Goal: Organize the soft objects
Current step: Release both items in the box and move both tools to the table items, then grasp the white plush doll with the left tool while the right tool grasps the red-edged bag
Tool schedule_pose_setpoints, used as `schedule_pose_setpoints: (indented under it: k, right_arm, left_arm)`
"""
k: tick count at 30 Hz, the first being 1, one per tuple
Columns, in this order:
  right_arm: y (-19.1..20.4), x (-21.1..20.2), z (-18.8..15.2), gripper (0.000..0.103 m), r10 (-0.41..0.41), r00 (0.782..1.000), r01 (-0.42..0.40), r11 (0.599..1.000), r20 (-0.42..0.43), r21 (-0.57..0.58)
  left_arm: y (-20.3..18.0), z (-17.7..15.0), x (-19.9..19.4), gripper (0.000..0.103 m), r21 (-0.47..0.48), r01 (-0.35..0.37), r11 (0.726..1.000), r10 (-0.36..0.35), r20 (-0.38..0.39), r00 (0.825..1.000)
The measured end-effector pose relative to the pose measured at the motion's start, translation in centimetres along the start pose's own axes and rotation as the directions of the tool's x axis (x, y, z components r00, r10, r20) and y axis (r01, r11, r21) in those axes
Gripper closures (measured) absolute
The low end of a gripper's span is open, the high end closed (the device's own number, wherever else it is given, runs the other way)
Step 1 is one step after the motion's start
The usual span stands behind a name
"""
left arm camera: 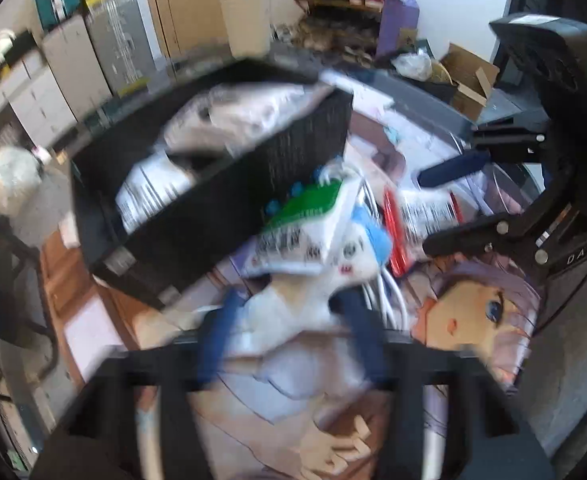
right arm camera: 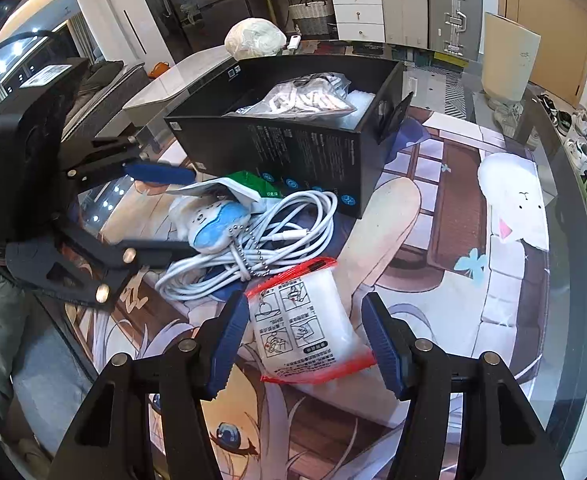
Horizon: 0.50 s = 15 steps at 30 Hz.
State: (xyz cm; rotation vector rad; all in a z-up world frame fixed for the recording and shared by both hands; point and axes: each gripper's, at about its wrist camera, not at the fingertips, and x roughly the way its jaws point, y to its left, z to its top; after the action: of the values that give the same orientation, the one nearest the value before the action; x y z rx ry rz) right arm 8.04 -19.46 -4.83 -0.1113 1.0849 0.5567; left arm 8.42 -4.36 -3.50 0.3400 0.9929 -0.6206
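Nearest to us, the right tongs [right arm camera: 305,344] stand open around one red-edged pouch [right arm camera: 307,328] that lies flat on the counter [right arm camera: 533,280]; its left edge sits just beside the left blue pad, while a clear gap separates it from the right pad, so nothing is gripped.

Just beyond the pouch lies one coil of white cable [right arm camera: 253,240], with a bead chain draped over it, and against the coil rests one white-and-blue plush [right arm camera: 213,224] in clear wrap, with a green-and-white packet [right arm camera: 233,188] on top of it. The left tongs [left arm camera: 289,312] come in from the left with the plush bundle between their blue pads (the left view is too blurred for us to tell whether they press on it).

Behind the pile stands one open black box [right arm camera: 293,152], holding a clear bag of white pieces [right arm camera: 301,100]; the cable touches its front wall.

To the right of the pouch and box the printed mat is bare as far as the counter's glass rim, which curves away on the right.
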Motion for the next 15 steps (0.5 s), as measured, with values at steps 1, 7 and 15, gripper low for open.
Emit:
schedule_pose_setpoints:
  k: [1,7,15]
  right_arm:
    - [0.1,0.0,-0.1,0.043,0.002,1.0,-0.002,1.0,0.0,-0.003]
    - [1.0,-0.1,-0.8,0.043,0.018,1.0,-0.018,0.999,-0.016,-0.028]
    - [2.5,0.5,-1.8,0.034,-0.014,0.999,0.011,0.996,-0.035,-0.083]
  left_arm:
    - [0.1,-0.3,0.1,0.063,-0.007,0.009,1.0,-0.009,-0.021,1.0]
    - [0.1,-2.4,-1.9,0.061,-0.137,0.009,0.991,-0.019,-0.073,0.997]
    - [0.0,-4.3,-1.8,0.025,-0.172,-0.037,0.984,0.021,-0.096,0.995]
